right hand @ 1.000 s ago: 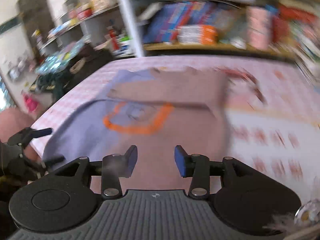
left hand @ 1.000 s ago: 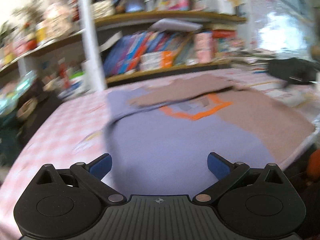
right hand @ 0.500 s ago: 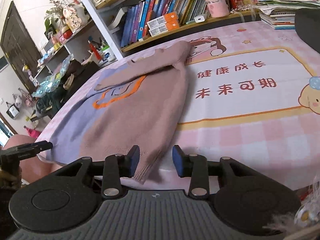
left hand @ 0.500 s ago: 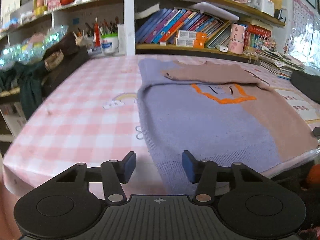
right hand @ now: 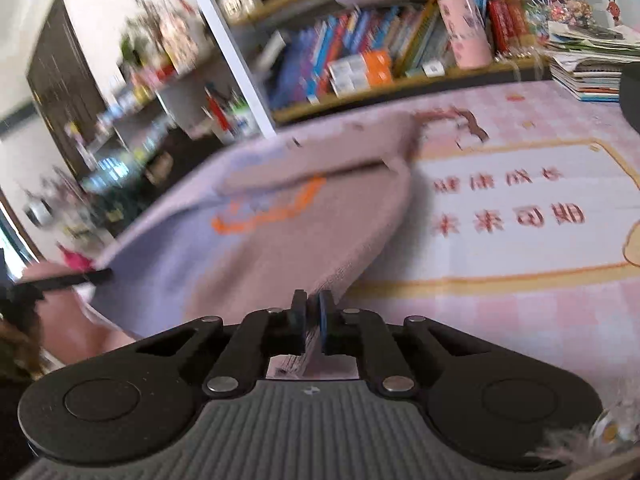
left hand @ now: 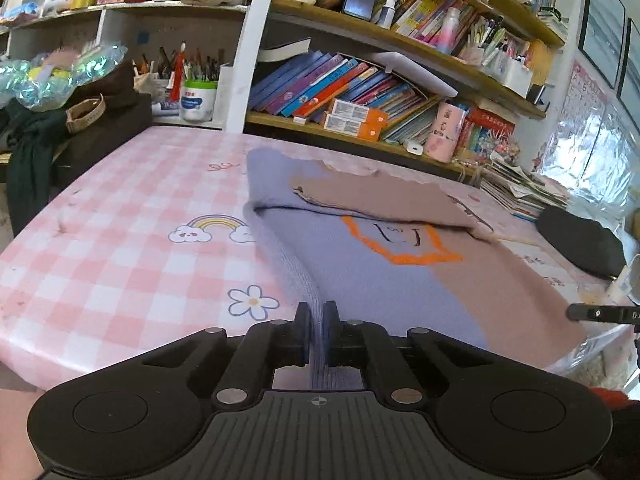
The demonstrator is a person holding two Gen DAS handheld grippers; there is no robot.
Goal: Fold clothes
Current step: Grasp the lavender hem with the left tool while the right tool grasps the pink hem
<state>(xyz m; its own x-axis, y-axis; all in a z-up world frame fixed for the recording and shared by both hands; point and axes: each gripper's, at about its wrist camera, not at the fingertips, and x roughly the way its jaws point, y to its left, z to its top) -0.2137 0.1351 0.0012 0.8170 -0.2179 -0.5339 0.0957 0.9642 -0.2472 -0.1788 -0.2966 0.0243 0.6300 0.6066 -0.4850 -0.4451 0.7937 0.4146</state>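
A purple and brown sweater [left hand: 384,272] with an orange square motif lies on the pink checked tablecloth [left hand: 120,240], its sleeves folded across the chest. My left gripper [left hand: 316,322] is shut on the purple bottom hem corner, which rises into the jaws. In the right wrist view the sweater [right hand: 256,248] is blurred; my right gripper [right hand: 313,312] is shut on its brown hem corner, lifted off the table. The other gripper's tip shows at the left edge [right hand: 72,280].
Shelves of books [left hand: 340,88] and jars stand behind the table. A black pouch [left hand: 580,240] and a stack of magazines [left hand: 520,188] lie at the right. A dark bag [left hand: 80,128] sits at the far left. A printed mat [right hand: 520,216] lies right of the sweater.
Both grippers were open half a second ago; now each has closed on a bottom hem corner and the hem is lifted. The right view is blurred by motion.
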